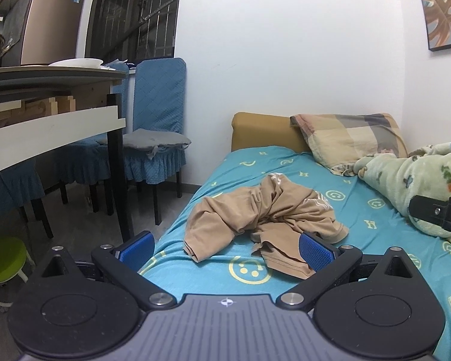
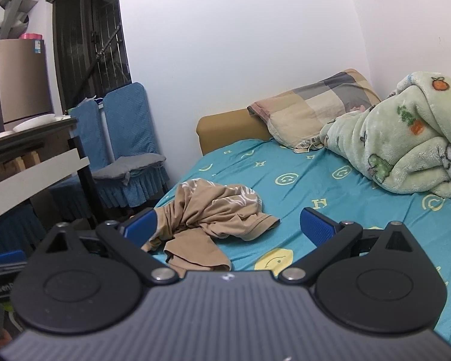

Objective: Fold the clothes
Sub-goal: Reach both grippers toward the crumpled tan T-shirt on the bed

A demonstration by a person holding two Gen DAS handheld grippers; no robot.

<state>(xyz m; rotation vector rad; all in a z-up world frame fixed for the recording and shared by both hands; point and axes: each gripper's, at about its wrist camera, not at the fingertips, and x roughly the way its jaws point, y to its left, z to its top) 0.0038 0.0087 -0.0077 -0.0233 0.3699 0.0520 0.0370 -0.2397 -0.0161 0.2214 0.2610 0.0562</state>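
- Both tongs, left tongs (image 1: 225,248) and right tongs (image 2: 230,225), gape fully, gripping nothing.
- Tan shirt (image 1: 264,213) lies crumpled on the bed (image 1: 375,210), dead ahead of my left, ahead-left of my right; left nearer.

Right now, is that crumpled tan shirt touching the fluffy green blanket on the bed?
Apart. The right wrist view shows the tan shirt and the green blanket with bare turquoise sheet between them.

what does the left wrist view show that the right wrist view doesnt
Only the left wrist view: a green stool on the floor and a leaf painting. Only the right wrist view: the blanket's orange fruit print. Both share the crumpled tan garment on the teal sheet, the checked pillow and blue chairs.
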